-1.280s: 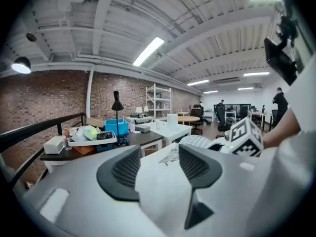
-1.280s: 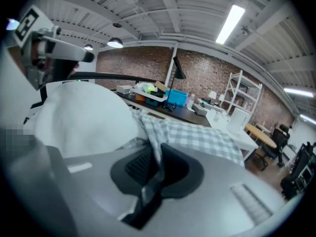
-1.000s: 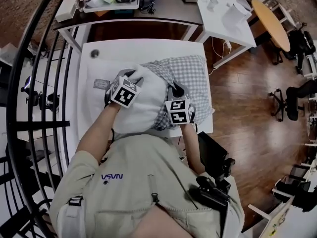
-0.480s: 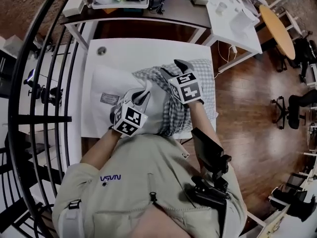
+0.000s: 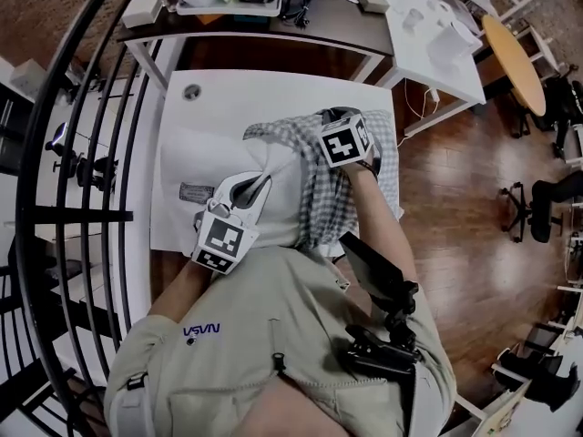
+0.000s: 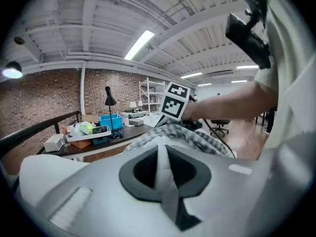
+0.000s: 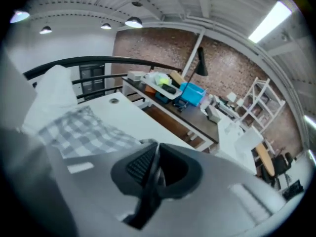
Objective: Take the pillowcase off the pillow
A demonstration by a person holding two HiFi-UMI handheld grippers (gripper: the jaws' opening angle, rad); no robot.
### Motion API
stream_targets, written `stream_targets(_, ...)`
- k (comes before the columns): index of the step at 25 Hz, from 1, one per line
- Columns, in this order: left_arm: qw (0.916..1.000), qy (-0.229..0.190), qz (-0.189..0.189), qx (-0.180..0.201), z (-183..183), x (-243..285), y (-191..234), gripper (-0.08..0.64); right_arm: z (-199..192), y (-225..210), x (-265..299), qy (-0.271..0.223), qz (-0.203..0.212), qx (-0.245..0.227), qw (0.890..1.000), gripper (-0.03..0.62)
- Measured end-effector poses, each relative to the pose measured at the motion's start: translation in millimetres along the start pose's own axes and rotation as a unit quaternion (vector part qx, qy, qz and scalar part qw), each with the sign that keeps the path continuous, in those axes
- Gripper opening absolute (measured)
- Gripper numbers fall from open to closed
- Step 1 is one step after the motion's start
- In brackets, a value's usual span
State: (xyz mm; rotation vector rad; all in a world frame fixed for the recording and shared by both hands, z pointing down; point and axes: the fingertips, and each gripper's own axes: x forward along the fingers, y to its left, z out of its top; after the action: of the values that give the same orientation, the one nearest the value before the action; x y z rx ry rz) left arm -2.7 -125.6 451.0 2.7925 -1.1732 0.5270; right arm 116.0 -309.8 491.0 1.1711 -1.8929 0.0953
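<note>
White rectangular table (image 5: 273,94): bears the plump white pillow (image 5: 282,209), far half sleeved in the grey-and-white checked cotton pillowcase (image 5: 332,198), near half bare. Held by the left gripper (image 5: 257,188): a fold of bare pillow, jaws just closed and clenched on it, likely as an anchor. Held by the right gripper (image 5: 328,116): the pillowcase's far end, jaws just closed and pinching it, seemingly to draw it off.

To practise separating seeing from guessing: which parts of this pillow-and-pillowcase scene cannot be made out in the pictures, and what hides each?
Right claw: shut, but the right gripper view doesn't settle whether the grey-checked fabric pillowcase is pinched; in the head view its marker cube covers the tips.
White rectangular table: near edge partly hidden behind the person's torso, head view.
Small grey label: print too small, head view.
</note>
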Motion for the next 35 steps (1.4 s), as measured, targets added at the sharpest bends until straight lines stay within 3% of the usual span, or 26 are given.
stream_targets(5,0.9942,-0.051,-0.006,-0.094,17,-27,27,0.020,-49,-92,-24,0.003,-0.115,0.103,0.988,0.012)
stream_targets(8,0.9905,-0.050,-0.009,-0.128,7,-16,45,0.020,-83,-117,-23,0.017,-0.145,0.154,0.977,0.012)
stream_targets(11,0.9880,-0.022,-0.005,-0.153,-17,15,64,0.020,-99,-112,-9,0.009,-0.143,0.164,0.976,0.012)
stream_targets(15,0.9936,0.024,0.002,-0.110,-35,59,83,0.077,-87,-100,-9,-0.042,-0.116,0.156,0.980,0.064)
stream_targets(18,0.9974,0.035,0.013,-0.062,-33,72,88,0.130,-81,-92,-32,-0.079,-0.115,0.185,0.973,0.081)
stream_targets(21,0.9991,0.037,0.019,-0.008,-26,61,78,0.187,-84,-60,-60,-0.115,-0.103,0.223,0.963,0.081)
stream_targets(24,0.9990,0.026,-0.001,0.038,-11,31,45,0.196,-98,-14,-98,-0.132,-0.091,0.238,0.958,0.086)
stream_targets(28,0.9972,0.028,-0.052,0.045,-15,0,-11,0.197,-124,56,-139,-0.120,-0.059,0.245,0.960,0.099)
stream_targets(35,0.9864,0.102,-0.126,0.022,-78,6,-76,0.271,-160,156,-146,-0.058,0.007,0.249,0.967,0.184)
